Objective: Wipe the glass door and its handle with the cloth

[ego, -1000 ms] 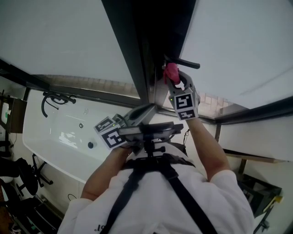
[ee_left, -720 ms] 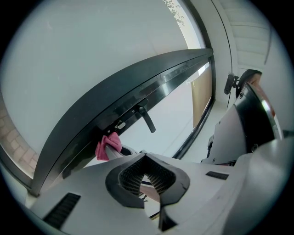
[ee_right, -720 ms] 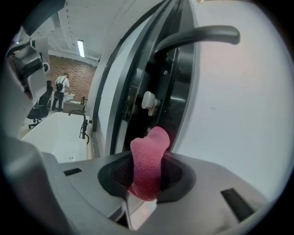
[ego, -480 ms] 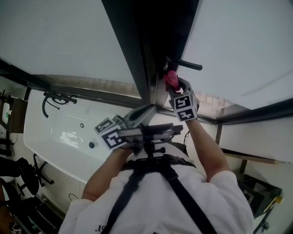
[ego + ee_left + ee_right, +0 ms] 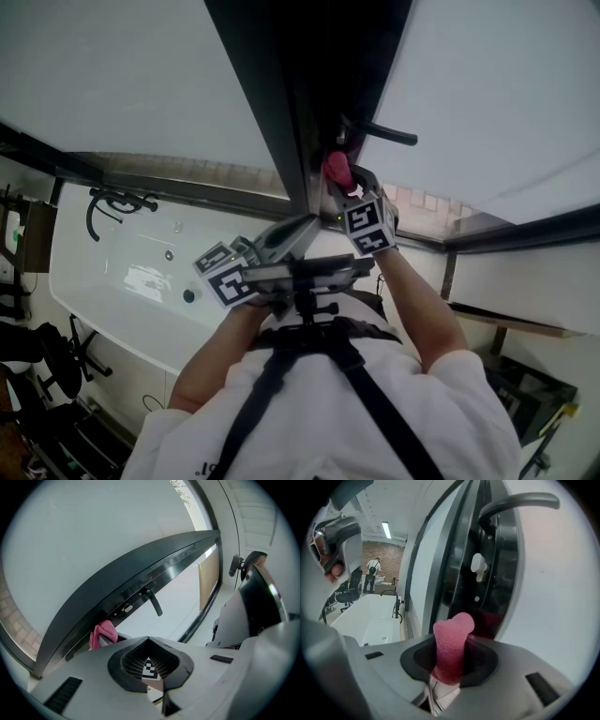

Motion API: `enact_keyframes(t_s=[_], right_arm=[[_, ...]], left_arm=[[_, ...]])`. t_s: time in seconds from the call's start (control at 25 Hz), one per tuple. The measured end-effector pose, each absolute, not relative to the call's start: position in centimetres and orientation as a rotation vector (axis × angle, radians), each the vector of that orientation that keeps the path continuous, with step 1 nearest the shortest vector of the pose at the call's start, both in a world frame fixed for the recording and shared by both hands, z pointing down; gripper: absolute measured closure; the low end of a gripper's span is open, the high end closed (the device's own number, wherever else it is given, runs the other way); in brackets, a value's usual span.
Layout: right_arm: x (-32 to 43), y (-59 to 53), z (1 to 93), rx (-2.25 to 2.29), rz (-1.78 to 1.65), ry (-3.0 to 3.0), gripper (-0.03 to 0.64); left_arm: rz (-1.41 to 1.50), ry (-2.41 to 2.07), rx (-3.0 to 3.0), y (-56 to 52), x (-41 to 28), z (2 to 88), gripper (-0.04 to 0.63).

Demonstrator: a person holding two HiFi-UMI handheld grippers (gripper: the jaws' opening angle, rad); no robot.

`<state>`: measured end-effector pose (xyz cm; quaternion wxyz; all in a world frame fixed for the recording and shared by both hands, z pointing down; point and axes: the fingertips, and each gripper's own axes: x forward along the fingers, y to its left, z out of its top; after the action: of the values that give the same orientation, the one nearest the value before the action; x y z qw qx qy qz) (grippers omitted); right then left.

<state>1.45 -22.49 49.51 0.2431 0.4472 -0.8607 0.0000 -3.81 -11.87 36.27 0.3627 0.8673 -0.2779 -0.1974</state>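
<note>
the right gripper (image 5: 450, 660) pinches the pink cloth (image 5: 451, 641) near the door (image 5: 562, 602) frame, handle (image 5: 515, 501) at 1 o'clock, left gripper (image 5: 149, 665) closed and empty; with so thin a roll sticking out, a hard push may scrape the jaws on the glass.

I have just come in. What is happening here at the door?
A person seems to be wiping a glass door with two hand-held grippers. The right tongs grip a pink cloth and hold it up to the dark door frame, close to the handle. The left tongs hold nothing and hang low, near the person's chest.
</note>
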Motion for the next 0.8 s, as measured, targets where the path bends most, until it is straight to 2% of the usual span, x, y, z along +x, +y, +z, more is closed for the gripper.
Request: enact_keyframes(t_s=[0.8], right_arm=[[2.2, -24.8, 49.5, 1.168, -0.125, -2.234, 0.511]], left_arm=[[-0.503, -0.705, 2.231, -11.8, -3.6, 36.0, 0.603]])
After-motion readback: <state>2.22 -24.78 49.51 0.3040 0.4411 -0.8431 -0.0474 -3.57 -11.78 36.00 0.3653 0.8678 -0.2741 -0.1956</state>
